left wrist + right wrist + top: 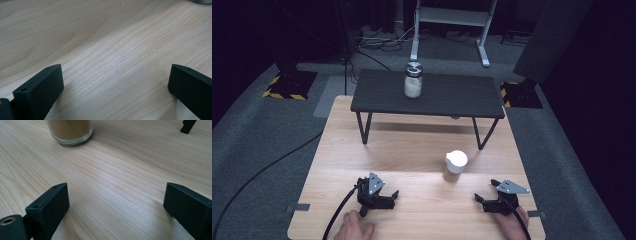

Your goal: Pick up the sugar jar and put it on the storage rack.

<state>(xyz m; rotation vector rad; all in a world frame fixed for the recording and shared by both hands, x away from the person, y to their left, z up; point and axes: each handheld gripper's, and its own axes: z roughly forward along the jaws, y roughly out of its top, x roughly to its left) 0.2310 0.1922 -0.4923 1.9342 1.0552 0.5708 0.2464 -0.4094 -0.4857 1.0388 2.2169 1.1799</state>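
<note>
While both tools rest low on the pale wooden table (362,150), I hold the left gripper (393,196) and the right gripper (484,196) with jaws spread wide and nothing between them. The thing nearest my reach, a short glass jar of tan powder with a white lid (455,166), stands upright near the table's middle, just beyond and left of the right gripper; its base shows in the right gripper view (70,131). A second glass jar of white grains with a metal lid (413,80) sits well apart on the low black bench (452,97) at the far side.

My worry is a tip-over: the jar looks top-heavy, and a jaw striking its side on approach could knock it flat or slide it away. A high grip on the lid alone might let the glass slip.

There is open wood all around the jar. The near edge lies close behind my hands, and the bench legs (187,126) bound the far side.
</note>
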